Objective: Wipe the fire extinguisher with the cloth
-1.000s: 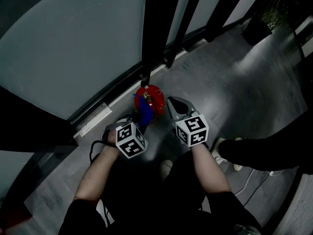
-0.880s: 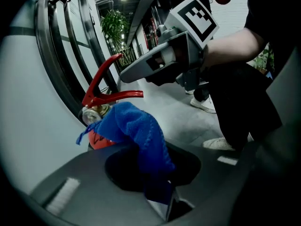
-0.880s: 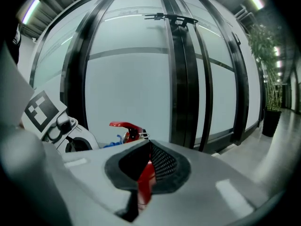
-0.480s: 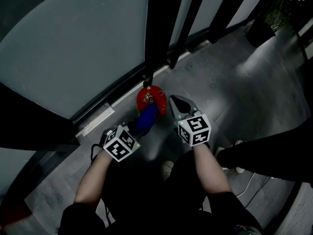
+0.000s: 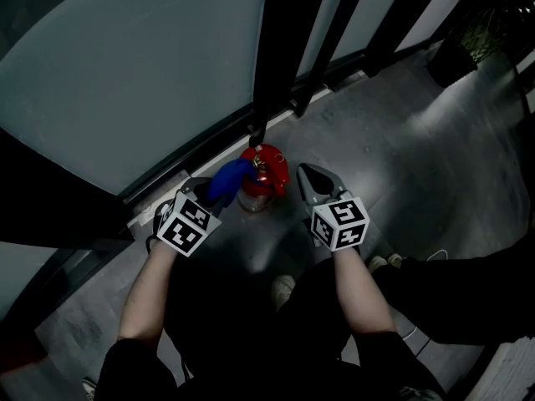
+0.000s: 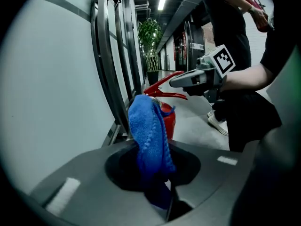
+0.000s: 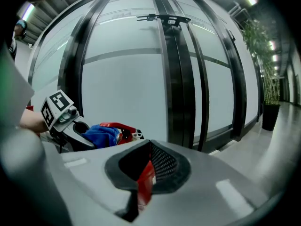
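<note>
A red fire extinguisher [image 5: 264, 174] stands on the grey floor at the foot of a glass wall. My left gripper [image 5: 219, 189] is shut on a blue cloth [image 5: 227, 180], which lies against the extinguisher's upper left side. In the left gripper view the cloth [image 6: 149, 134] bulges up from the jaws in front of the red body [image 6: 169, 117] and its lever. My right gripper [image 5: 307, 175] is just right of the extinguisher, jaws together, not touching it. In the right gripper view my right gripper [image 7: 146, 173] shows only a red strip in its slit; the cloth [image 7: 101, 134] lies left.
Black door frames [image 5: 276, 57] and frosted glass rise right behind the extinguisher. Another person's leg and shoes [image 5: 451, 282] are at the right. A potted plant [image 5: 489, 19] stands at the far right. A person [image 6: 235, 27] stands behind my right gripper [image 6: 195, 79].
My left gripper swung left and up with the cloth, from the extinguisher's near side to its upper left side. My right gripper drifted slightly right and stayed shut.
</note>
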